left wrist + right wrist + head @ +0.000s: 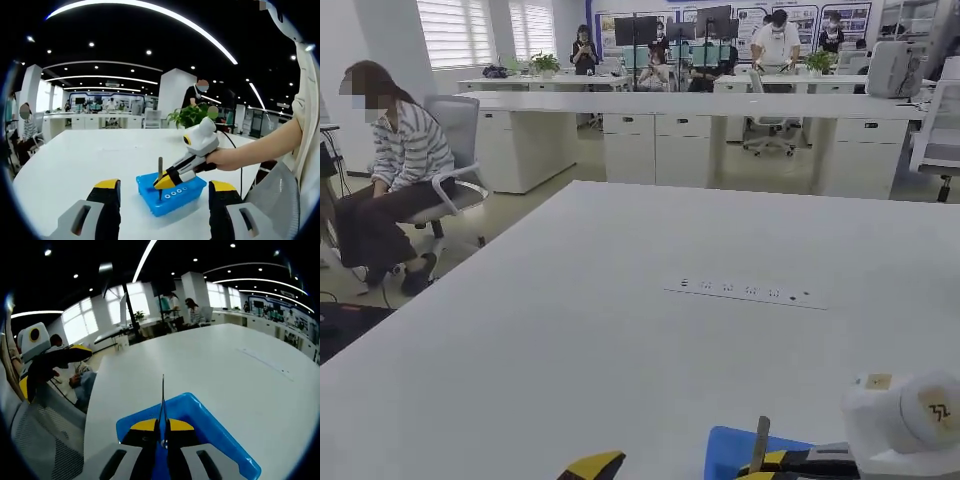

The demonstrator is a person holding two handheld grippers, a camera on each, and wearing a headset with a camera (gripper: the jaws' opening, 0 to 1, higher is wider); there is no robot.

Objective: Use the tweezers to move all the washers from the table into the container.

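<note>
Yellow-tipped left gripper [164, 200] is released, jaws wide either side of the blue container [176, 205] on the white table [90, 160]; we see washers [173, 194] inside. Right gripper [162, 182], held level by a hand [227, 159], grasps near-upright tweezers [160, 167].

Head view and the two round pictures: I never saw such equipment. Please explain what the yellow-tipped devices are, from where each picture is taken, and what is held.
There is no robot: a person holds a two-jaw tool in each hand. The head view comes from a headset camera looking over the white table. Each round picture comes from a camera riding on one tool. The left tool is open and holds nothing. The right tool is shut on the tweezers, whose tip stands in the blue container, where a few washers lie.
</note>
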